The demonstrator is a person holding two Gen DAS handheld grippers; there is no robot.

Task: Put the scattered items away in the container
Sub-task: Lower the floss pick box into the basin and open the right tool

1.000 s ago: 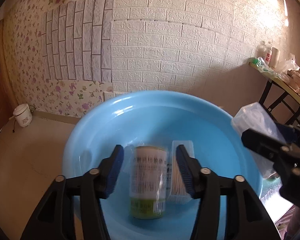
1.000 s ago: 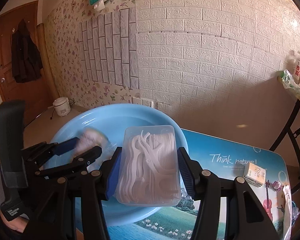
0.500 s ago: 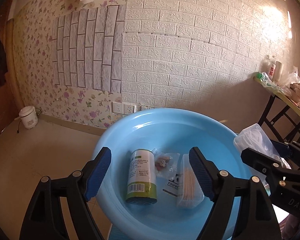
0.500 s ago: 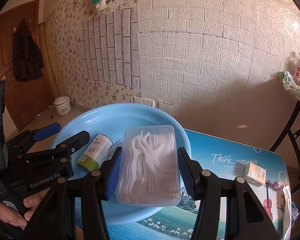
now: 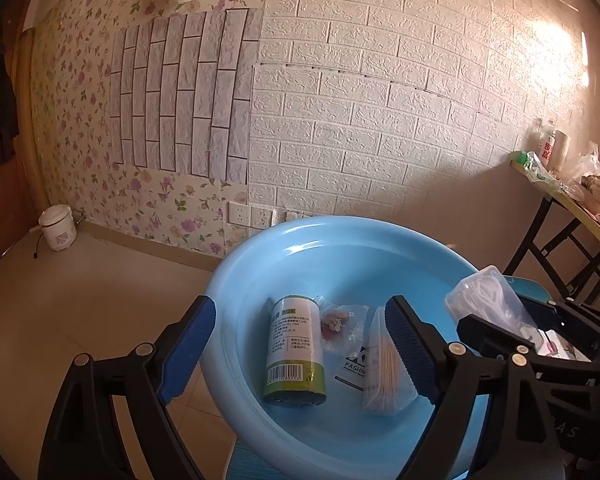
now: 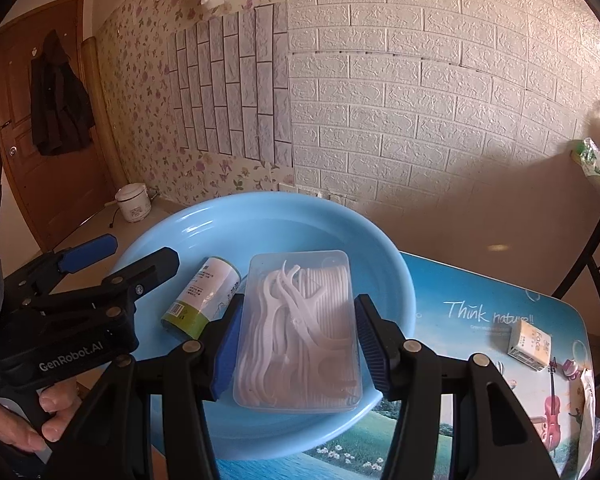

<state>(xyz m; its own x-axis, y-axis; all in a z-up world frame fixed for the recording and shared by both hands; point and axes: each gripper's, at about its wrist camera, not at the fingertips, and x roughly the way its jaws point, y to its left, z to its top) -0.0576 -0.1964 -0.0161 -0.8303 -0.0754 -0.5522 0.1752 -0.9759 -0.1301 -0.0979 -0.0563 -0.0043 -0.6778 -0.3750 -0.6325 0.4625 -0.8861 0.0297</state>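
Left tongs (image 5: 300, 344) are opening above the blue basin (image 5: 260, 248), their can (image 5: 294, 350) now lying inside; right tongs (image 6: 296, 344) grip the floss box (image 6: 298, 332) over the basin, probably next.

Far half of the blue basin (image 5: 260, 248) floor lies bare. Near half obstructed: green-labelled canister (image 5: 296, 350) lying flat, snack packet (image 5: 338, 324), toothpick box (image 5: 384, 368). The floss-pick box (image 6: 300, 332) overhangs the near rim. Tabletop (image 6: 480, 292) right of basin open up to the small carton (image 6: 530, 345).
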